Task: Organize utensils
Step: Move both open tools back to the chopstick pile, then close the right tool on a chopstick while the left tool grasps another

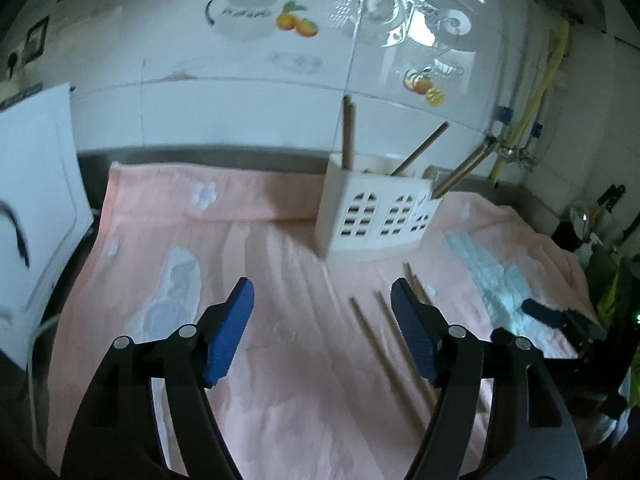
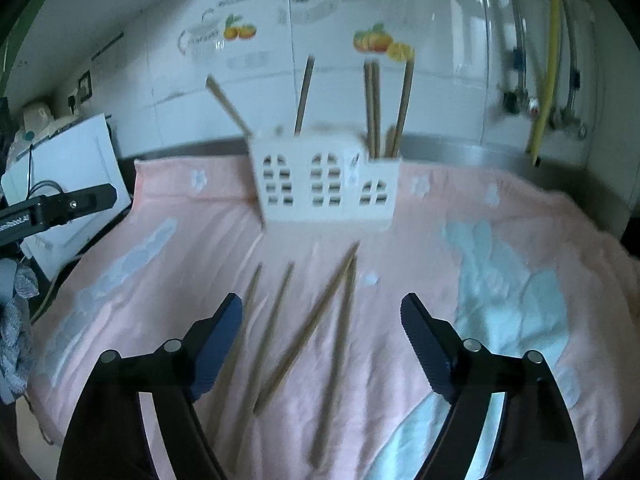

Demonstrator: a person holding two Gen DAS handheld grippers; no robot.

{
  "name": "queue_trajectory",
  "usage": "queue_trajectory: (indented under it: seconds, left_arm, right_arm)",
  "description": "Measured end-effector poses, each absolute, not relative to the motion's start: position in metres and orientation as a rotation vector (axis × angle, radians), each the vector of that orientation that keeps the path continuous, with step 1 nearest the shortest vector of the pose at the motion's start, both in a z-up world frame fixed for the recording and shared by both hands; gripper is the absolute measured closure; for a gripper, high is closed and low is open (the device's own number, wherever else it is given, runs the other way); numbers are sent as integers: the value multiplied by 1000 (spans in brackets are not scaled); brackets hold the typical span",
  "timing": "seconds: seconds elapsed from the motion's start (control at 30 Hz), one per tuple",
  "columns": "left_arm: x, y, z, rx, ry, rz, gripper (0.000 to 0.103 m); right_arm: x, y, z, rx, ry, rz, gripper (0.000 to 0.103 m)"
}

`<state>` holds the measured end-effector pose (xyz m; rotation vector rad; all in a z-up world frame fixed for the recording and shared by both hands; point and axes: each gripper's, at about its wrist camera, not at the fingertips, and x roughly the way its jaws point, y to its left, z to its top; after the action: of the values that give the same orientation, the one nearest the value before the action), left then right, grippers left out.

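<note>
A white utensil holder (image 2: 326, 184) with window-shaped cutouts stands on a pink towel (image 2: 420, 248) and has several wooden chopsticks (image 2: 372, 104) upright in it. It also shows in the left wrist view (image 1: 374, 216). Several loose chopsticks (image 2: 308, 328) lie on the towel in front of it, between and just ahead of my right gripper's (image 2: 322, 308) open, empty jaws. My left gripper (image 1: 322, 292) is open and empty over the towel, with loose chopsticks (image 1: 384, 356) by its right finger. The right gripper's tip (image 1: 548, 316) shows at the right of the left wrist view.
A white tiled wall with fruit decals (image 2: 372, 40) rises behind the counter. A white board or appliance (image 1: 36, 200) stands at the left edge. A yellow hose and valves (image 2: 548, 60) are at the right. The left gripper's arm (image 2: 60, 204) reaches in at the left.
</note>
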<state>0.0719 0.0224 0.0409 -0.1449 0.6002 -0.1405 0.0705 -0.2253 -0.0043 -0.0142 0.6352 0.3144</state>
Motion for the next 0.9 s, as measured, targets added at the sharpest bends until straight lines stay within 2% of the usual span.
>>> queue_trajectory:
  seconds: [0.1,0.37,0.63,0.9]
  left_arm:
    - [64,26,30,-152,614,-117,32]
    - [52,33,12,-178,637,-91,32]
    - [42,25,-3,-168,666,-104,34]
    - [40,11,-23,-170,715,-139,38]
  right_arm:
    - [69,-219,-21,-1,679,310,35]
    - [79,-208,-55,102,793,336,64]
    - [97,-205,-71,163,875,314,85]
    - [101,-199,-77,155,894,272,92]
